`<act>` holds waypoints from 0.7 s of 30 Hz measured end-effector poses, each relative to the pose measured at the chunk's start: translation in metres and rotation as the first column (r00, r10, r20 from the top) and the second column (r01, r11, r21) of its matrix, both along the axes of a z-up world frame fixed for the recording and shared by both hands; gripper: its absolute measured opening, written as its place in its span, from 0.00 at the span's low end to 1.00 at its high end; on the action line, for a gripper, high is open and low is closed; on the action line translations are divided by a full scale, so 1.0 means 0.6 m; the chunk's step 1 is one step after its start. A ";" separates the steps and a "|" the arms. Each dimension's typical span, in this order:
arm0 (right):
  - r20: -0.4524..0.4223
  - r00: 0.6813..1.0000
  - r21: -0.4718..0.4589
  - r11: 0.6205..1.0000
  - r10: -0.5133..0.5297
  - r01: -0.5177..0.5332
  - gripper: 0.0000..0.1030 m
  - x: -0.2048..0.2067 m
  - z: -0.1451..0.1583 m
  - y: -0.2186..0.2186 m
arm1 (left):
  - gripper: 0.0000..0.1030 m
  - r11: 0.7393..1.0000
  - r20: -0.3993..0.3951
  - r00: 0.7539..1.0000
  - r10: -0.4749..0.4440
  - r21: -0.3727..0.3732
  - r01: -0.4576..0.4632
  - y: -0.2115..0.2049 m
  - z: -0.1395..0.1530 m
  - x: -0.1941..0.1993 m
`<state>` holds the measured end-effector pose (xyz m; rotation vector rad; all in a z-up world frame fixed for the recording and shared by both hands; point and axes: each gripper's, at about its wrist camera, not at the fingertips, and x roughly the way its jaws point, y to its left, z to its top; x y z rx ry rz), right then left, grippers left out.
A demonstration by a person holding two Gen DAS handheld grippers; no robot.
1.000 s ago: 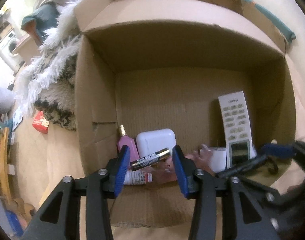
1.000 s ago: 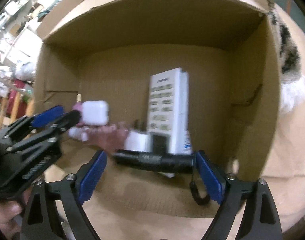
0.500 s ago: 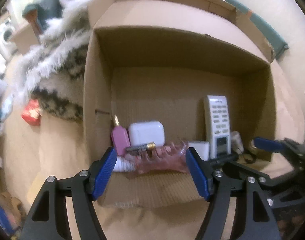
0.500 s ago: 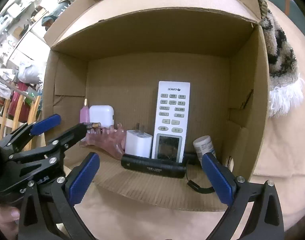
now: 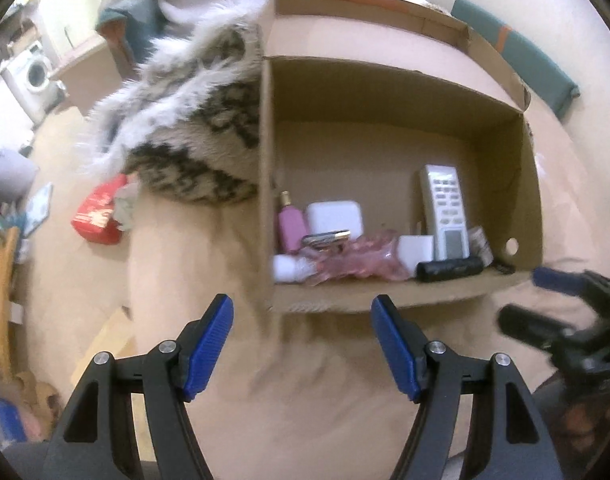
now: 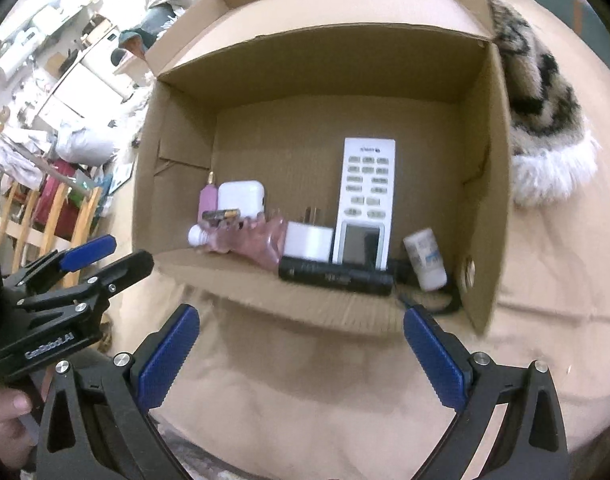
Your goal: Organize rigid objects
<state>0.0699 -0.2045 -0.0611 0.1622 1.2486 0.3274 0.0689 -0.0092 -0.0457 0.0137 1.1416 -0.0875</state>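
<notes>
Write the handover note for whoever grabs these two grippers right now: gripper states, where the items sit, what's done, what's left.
Left gripper: open, empty, outside the cardboard box; its jaws have just been opening.
Right gripper: open, empty, also outside the box.
In the box: remote upright against the back wall, black flashlight lying in front of it, white charger, battery resting on the pink clear item, pink bottle, white case, small white bottle at right.
Done: these items are boxed.
Left: no loose rigid item in view; check around.
</notes>
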 end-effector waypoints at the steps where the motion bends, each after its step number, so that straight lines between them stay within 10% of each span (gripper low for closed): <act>1: 0.019 1.000 0.005 1.000 -0.006 0.006 1.00 -0.012 0.007 -0.004 | 0.67 1.000 0.019 1.000 0.017 0.011 -0.017 0.007 0.008 -0.009; 9: 0.206 0.973 0.078 0.993 -0.106 0.091 1.00 -0.083 0.073 -0.041 | 0.67 0.996 0.243 0.967 0.082 0.022 -0.090 0.030 0.075 -0.081; 17: 0.448 0.882 0.077 0.989 -0.144 0.122 1.00 -0.141 0.141 -0.029 | 0.96 0.998 0.471 0.881 0.057 0.008 -0.069 0.020 0.130 -0.135; 21: 0.509 0.846 0.037 0.986 -0.158 0.162 1.00 -0.147 0.143 -0.019 | 1.00 0.997 0.462 0.885 0.057 0.027 -0.078 0.016 0.118 -0.133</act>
